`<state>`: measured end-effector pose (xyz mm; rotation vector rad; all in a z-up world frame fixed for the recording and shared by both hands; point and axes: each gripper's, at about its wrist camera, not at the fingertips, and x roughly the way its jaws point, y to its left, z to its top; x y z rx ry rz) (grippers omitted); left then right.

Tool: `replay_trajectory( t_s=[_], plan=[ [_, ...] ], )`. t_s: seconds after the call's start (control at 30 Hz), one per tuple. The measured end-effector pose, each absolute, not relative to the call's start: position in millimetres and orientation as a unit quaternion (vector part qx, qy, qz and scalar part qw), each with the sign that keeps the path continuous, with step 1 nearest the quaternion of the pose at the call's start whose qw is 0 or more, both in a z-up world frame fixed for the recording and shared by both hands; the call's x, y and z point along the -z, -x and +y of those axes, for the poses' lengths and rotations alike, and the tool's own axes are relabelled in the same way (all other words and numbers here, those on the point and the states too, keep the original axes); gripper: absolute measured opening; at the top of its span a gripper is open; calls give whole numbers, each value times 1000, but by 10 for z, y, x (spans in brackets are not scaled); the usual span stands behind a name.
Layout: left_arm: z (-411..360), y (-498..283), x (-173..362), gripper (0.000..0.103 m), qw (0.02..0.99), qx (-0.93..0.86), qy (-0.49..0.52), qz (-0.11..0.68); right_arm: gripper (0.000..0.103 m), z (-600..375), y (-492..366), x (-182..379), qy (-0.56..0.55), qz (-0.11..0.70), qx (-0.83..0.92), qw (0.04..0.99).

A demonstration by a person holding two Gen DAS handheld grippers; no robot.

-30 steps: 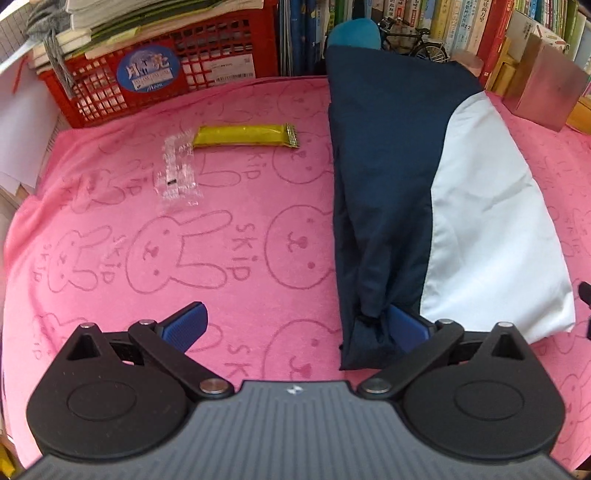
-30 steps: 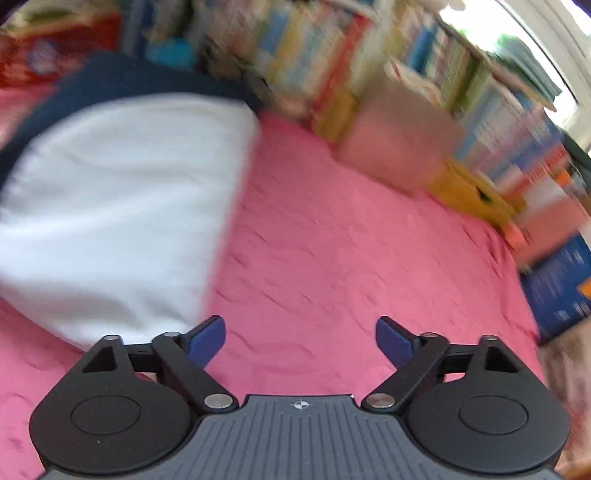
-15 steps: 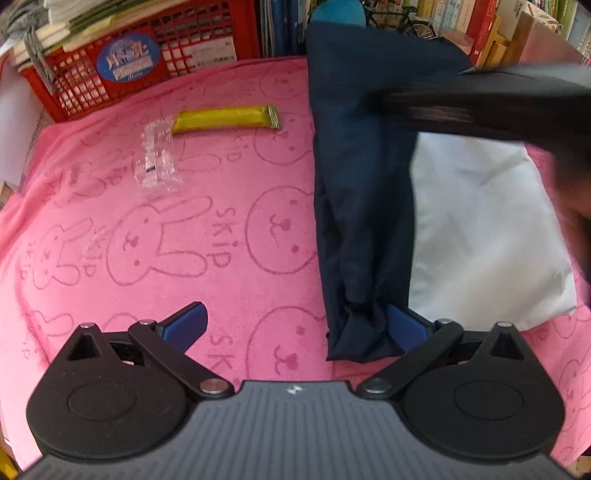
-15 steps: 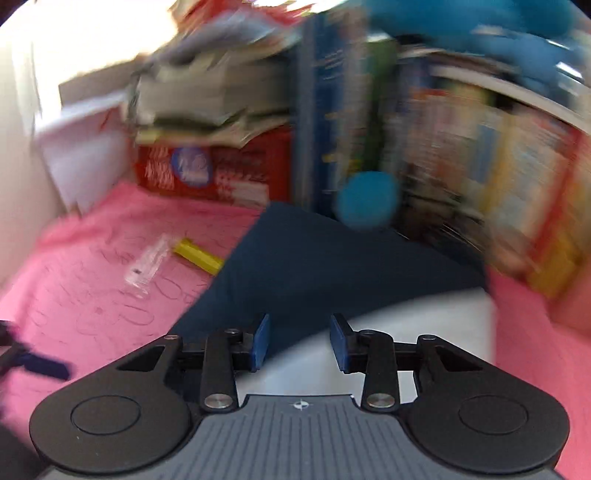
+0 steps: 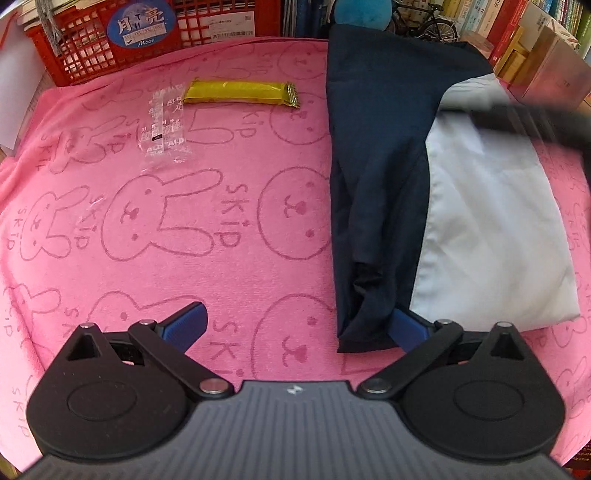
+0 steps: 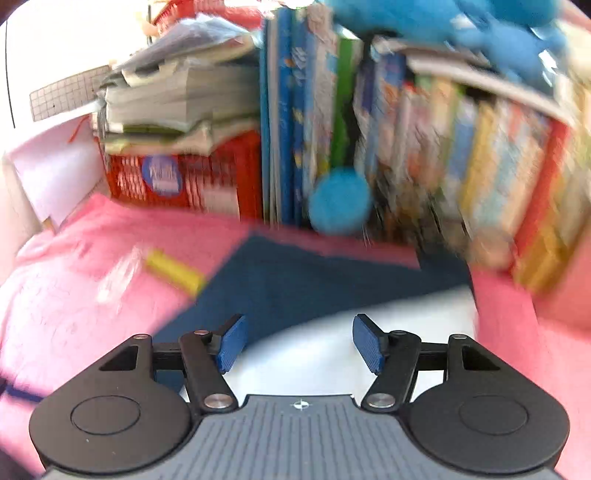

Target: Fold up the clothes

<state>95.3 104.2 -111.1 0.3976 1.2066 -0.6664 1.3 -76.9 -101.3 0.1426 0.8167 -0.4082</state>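
A folded navy and white garment lies on the right half of the pink rabbit-print towel. My left gripper is open at the garment's near edge; its right finger is partly under the navy hem, its left finger over bare towel. My right gripper is open and empty, hovering over the garment near where navy meets white. It shows as a dark blurred shape in the left wrist view.
A yellow snack bar and a clear wrapper lie on the towel at far left. A red basket with papers, a row of books, a blue plush and a box line the back.
My right gripper swung from the pink area right of the garment to over it, narrowed its jaws, then opened them wider. My left gripper stayed open at the hem.
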Motion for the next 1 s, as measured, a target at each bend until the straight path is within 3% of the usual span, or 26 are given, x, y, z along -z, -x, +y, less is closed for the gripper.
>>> replay_trajectory(
  t_s=[0.13, 0.37, 0.67, 1.0],
  plan=[
    [1076, -963, 1109, 103, 750, 306, -175, 560, 75, -508, 499, 1162, -71, 461, 182, 866],
    [1042, -876, 836, 103, 753, 299, -191, 554, 80, -344, 872, 827, -115, 493, 170, 845],
    [811, -585, 382, 103, 770, 318, -199, 516, 89, -509, 1089, 354, -108, 435, 214, 868],
    [724, -294, 236, 103, 772, 332, -194, 507, 95, -439, 1403, 271, -107, 427, 214, 872]
  ],
)
